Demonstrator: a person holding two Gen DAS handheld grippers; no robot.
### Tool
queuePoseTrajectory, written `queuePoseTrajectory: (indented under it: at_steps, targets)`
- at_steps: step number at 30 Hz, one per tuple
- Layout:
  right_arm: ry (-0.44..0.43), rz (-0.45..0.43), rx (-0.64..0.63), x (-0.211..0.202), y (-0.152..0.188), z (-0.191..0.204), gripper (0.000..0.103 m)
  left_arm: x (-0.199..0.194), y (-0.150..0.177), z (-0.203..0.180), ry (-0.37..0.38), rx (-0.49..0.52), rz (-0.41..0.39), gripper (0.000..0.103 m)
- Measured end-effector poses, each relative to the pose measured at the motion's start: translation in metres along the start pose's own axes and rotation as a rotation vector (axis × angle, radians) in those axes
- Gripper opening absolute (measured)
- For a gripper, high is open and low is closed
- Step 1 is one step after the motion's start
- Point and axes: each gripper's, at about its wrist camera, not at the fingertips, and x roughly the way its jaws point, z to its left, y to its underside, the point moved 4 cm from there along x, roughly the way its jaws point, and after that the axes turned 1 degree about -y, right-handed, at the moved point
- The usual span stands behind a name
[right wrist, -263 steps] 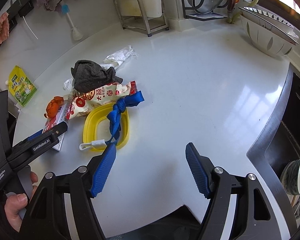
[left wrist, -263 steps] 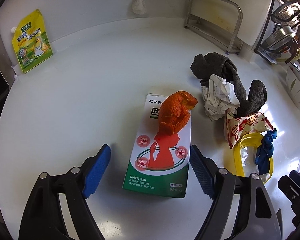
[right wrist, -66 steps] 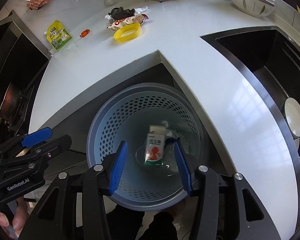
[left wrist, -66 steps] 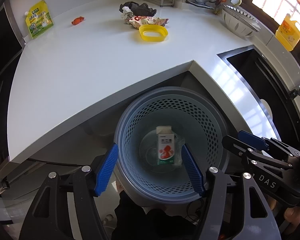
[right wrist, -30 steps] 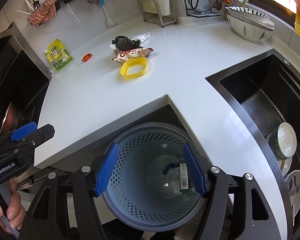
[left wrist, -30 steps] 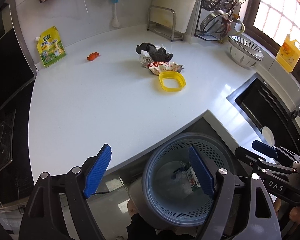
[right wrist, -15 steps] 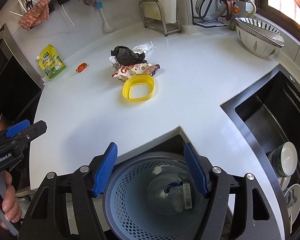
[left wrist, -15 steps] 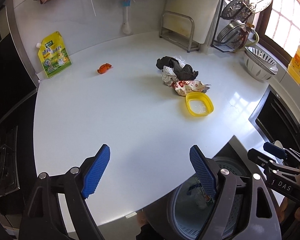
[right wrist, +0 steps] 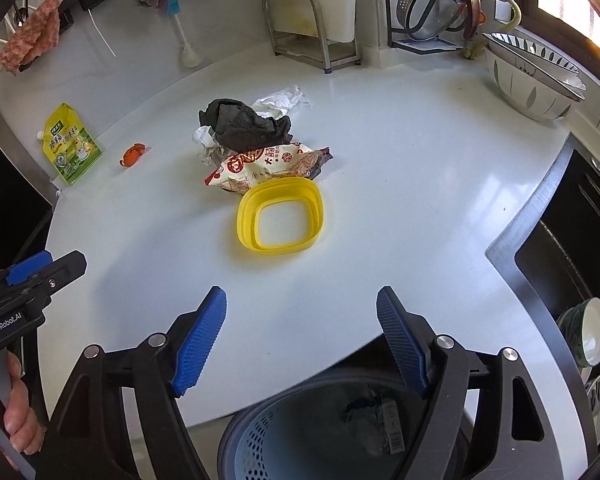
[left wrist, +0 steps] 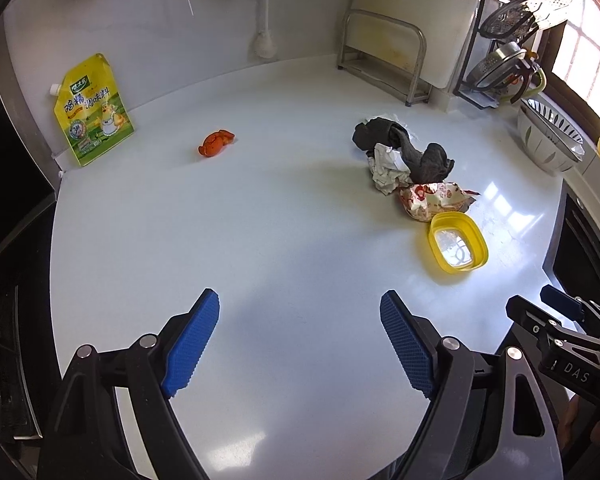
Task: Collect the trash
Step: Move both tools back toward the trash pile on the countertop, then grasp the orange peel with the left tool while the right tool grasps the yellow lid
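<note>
On the white counter (left wrist: 260, 220) lie an orange peel (left wrist: 215, 142), a dark cloth (left wrist: 408, 148) over crumpled paper (left wrist: 386, 170), a red-and-white snack wrapper (left wrist: 432, 200) and a yellow plastic ring (left wrist: 457, 247). The right wrist view shows the same: peel (right wrist: 132, 154), cloth (right wrist: 244, 125), wrapper (right wrist: 268, 164), ring (right wrist: 281, 217). A blue-grey perforated bin (right wrist: 340, 432) sits below the counter edge with a carton and scraps inside. My left gripper (left wrist: 300, 336) is open and empty above the near counter. My right gripper (right wrist: 302, 336) is open and empty over the counter edge and bin.
A yellow-green seasoning pouch (left wrist: 93, 110) leans on the back wall at left. A metal rack (left wrist: 384, 56) and a dish rack (left wrist: 512, 56) stand at the back. A patterned bowl (right wrist: 534, 80) is at right, and a black sink (right wrist: 572, 264) with dishes lies beside the counter.
Both grippers rose from over the bin and moved forward over the counter. The bin has left the left view and sunk to the bottom of the right view.
</note>
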Motion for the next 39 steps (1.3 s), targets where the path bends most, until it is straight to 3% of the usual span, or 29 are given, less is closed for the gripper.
queuePoseTrajectory:
  at_steps: [20,30,33,35,39]
  targets:
    - [0.057,-0.001,0.029,0.076,-0.035,0.014,0.081,0.062,-0.025,0.019,0.014,-0.001,0.026,0.081]
    - [0.144,-0.019,-0.008,0.093,-0.043,0.019,0.081,0.076,-0.032,0.031,-0.001,-0.018,0.035,0.081]
    - [0.159,-0.028,-0.031,0.096,-0.043,0.021,0.079,0.078,-0.036,0.034,-0.005,-0.022,0.031,0.081]
    - [0.166,-0.045,-0.053,0.094,-0.043,0.024,0.069,0.079,-0.039,0.037,-0.008,-0.024,0.024,0.081]
    - [0.132,-0.047,-0.036,0.089,-0.043,0.021,0.068,0.082,-0.047,0.043,-0.011,-0.027,0.011,0.081]
